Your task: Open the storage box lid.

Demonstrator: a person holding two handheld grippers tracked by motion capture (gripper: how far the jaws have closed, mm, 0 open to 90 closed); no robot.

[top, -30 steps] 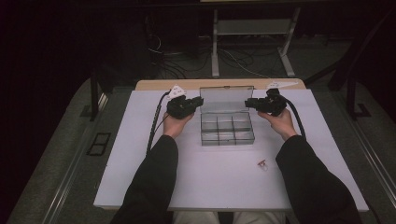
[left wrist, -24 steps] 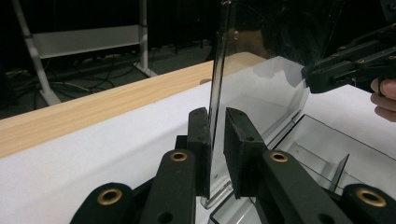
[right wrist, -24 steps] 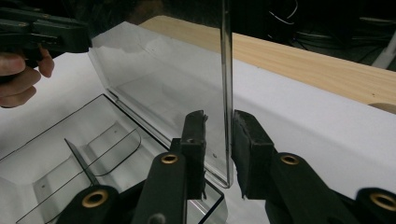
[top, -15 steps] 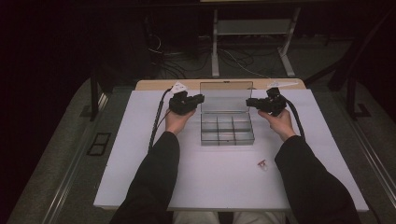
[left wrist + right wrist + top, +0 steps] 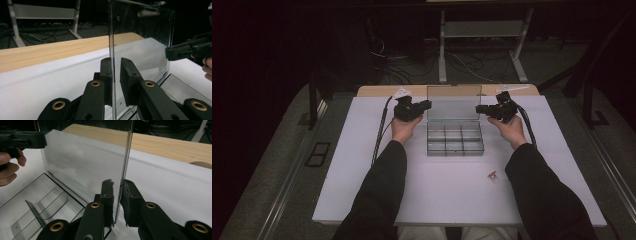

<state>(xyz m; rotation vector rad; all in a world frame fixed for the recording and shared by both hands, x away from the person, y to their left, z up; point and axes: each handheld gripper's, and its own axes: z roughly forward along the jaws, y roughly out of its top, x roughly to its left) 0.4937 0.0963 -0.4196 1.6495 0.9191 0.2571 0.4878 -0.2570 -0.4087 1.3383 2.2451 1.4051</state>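
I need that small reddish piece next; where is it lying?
In the high view the small reddish piece lies on the white table, toward the near right, in front of the clear box and beside the right sleeve.

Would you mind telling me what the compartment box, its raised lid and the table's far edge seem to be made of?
The compartment box and its raised lid look like clear hard plastic, glossy: the table shows through and the lid carries reflections. The table's far edge looks like pale wood, or a wood-look laminate, with lengthwise grain lines; a matte white sheet covers the rest.
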